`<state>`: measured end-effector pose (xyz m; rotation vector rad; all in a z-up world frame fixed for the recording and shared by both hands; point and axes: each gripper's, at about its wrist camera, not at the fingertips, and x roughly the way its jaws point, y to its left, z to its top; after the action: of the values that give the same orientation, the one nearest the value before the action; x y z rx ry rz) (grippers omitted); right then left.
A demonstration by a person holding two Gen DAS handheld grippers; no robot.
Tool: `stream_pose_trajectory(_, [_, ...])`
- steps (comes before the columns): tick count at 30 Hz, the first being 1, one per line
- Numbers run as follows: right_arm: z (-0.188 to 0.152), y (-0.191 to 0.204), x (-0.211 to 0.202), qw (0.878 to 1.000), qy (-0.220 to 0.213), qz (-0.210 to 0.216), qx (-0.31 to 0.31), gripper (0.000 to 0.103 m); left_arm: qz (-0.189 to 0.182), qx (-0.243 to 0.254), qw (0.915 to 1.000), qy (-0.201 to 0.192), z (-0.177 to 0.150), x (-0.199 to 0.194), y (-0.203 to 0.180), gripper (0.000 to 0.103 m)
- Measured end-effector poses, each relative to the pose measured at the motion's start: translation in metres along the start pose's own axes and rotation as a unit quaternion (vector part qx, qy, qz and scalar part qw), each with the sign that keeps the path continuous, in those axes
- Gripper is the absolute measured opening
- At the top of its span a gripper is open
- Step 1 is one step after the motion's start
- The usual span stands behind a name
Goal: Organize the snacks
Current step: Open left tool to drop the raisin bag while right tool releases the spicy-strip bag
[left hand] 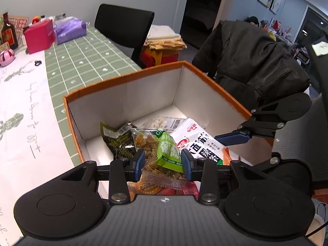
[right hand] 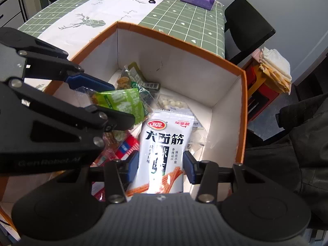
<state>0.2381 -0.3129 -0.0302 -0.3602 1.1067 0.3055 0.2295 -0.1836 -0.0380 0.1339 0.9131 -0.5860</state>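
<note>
Over the orange-rimmed box (right hand: 242, 110), the left gripper (left hand: 162, 161) is clamped on a green snack packet (left hand: 164, 149) and the right gripper (right hand: 161, 165) on a white snack packet (right hand: 164, 143).

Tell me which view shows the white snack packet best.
The right wrist view: the white snack packet faces the camera, label readable, between the right gripper's fingers. The left wrist view shows only part of it, angled behind the green packet.
</note>
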Motion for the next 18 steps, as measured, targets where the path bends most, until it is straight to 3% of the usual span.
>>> stream_pose_trajectory(8, [-0.001,0.005,0.007,1.0,0.008,-0.007,-0.014,0.048,0.015,0.036,0.9992,0.012,-0.002,0.009,-0.011,0.043])
stream_pose_trajectory(11, [-0.001,0.003,0.004,1.0,0.007,-0.015,-0.013,0.057,0.017,0.034,0.9992,0.009,-0.002,0.006,-0.011,0.056])
stream_pose_trajectory(13, [-0.001,0.001,0.001,1.0,0.007,-0.015,-0.01,0.064,0.015,0.029,0.9995,0.0,-0.002,0.0,-0.01,0.07])
stream_pose_trajectory(14, [-0.001,0.001,-0.002,1.0,0.006,-0.019,-0.01,0.07,0.015,0.027,0.9995,-0.004,-0.001,-0.003,-0.01,0.072])
stream_pose_trajectory(18, [-0.002,-0.001,-0.016,1.0,-0.006,-0.028,-0.006,0.077,0.02,0.023,0.9994,-0.015,0.0,-0.02,-0.011,0.077])
